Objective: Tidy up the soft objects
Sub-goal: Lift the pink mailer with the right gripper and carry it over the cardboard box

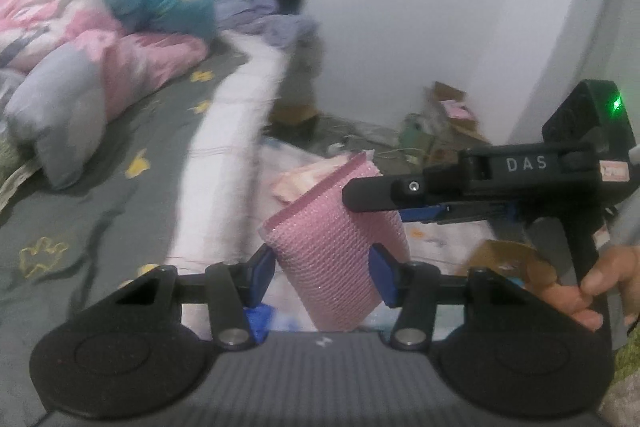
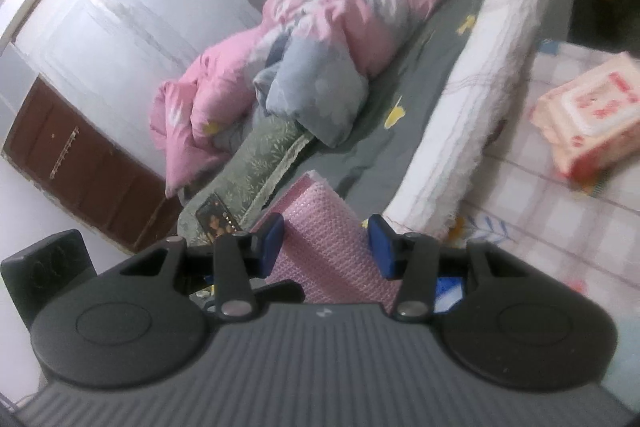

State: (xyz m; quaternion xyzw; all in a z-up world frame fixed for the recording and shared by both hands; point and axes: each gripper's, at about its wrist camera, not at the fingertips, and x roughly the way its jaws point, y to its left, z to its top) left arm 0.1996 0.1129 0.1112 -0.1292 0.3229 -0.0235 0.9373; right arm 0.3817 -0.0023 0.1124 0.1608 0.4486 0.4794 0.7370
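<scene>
Nearest you, your left hand-held gripper [image 1: 322, 271] is clamped on a folded pink textured cloth [image 1: 336, 259], its blue pads [image 1: 382, 275] pressing both sides. Your right hand-held gripper [image 2: 326, 247] grips the same pink cloth [image 2: 320, 247] at another part, so the cloth hangs between the two, lifted clear of the bed beside its near edge. In the left view your hand [image 1: 596, 287] wraps the right gripper's handle. On the grey bedsheet with yellow stars [image 2: 384, 95] lies a crumpled pink and grey duvet [image 2: 320, 27]; a peach pack of wipes [image 2: 588, 115] sits on the checked mat beside the mattress edge.
</scene>
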